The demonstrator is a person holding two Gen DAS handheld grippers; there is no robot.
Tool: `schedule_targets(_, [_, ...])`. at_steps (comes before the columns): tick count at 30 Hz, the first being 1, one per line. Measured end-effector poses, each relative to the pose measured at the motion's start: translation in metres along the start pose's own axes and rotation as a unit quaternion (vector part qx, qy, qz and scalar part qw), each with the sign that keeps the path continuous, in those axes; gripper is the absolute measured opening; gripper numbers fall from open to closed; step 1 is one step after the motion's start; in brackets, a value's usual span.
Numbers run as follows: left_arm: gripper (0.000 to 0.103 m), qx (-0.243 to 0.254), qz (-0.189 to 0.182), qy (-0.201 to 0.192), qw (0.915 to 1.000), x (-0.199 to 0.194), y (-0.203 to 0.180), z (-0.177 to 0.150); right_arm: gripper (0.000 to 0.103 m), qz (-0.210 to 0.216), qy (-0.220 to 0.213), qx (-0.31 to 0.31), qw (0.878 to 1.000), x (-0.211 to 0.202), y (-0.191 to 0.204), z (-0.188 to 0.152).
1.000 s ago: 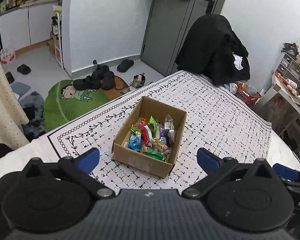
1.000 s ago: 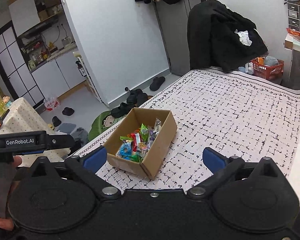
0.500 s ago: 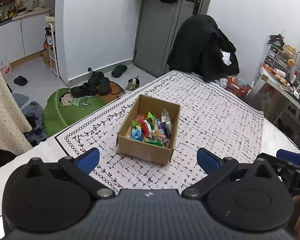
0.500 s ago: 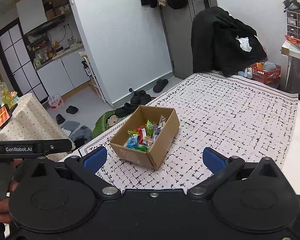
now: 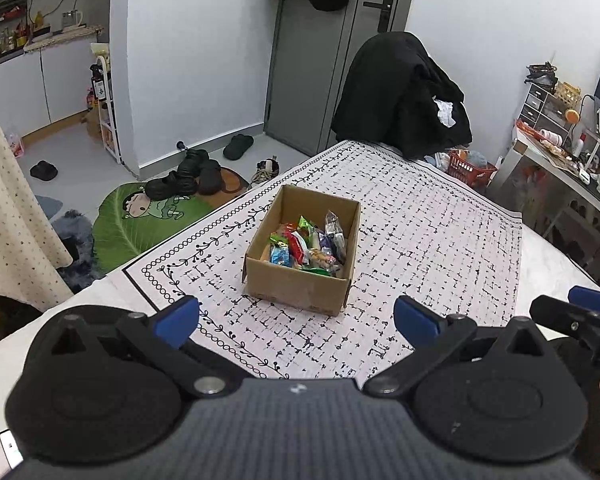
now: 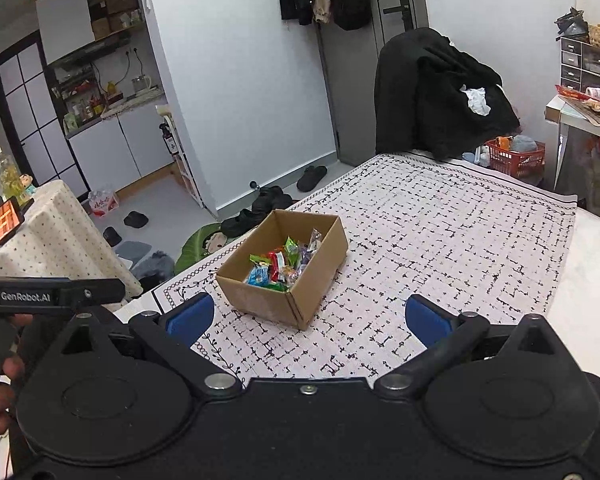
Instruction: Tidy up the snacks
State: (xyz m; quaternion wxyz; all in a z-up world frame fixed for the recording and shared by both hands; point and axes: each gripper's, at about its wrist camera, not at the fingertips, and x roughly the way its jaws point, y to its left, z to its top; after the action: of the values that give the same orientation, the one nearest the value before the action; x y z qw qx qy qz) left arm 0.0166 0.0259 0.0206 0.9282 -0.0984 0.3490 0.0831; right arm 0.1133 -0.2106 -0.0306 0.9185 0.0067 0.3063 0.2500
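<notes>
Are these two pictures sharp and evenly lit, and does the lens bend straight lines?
Left wrist view: even indoor light, cardboard box and snacks sharp, door frame bowed by fisheye, dark corners. Right wrist view: the same soft light, only a faint shadow beside the box, wall edges curved, no strong glare.

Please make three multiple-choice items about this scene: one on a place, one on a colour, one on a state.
1. Where are the snacks?
A. inside the cardboard box
B. scattered on the tablecloth
C. on the floor

2. What colour are the fingertips of the left claw?
A. red
B. blue
C. yellow

3. What state is the right claw in?
A. shut on a snack
B. shut, empty
C. open, empty

Answers: 1 A, the wrappers lie within the box walls; 2 B, both pads show blue; 3 C, its fingers stand wide apart, holding nothing.
</notes>
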Motion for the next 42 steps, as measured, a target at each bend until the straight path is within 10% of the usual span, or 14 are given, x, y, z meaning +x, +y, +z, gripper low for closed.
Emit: schedule_targets(42, [0.103, 0.008, -0.007, -0.008, 0.9999, -0.0103, -0.0069, -0.0045, 0.103, -0.004, 0.003, 0.003, 1.000, -0.0061, -0.0003, -0.0045])
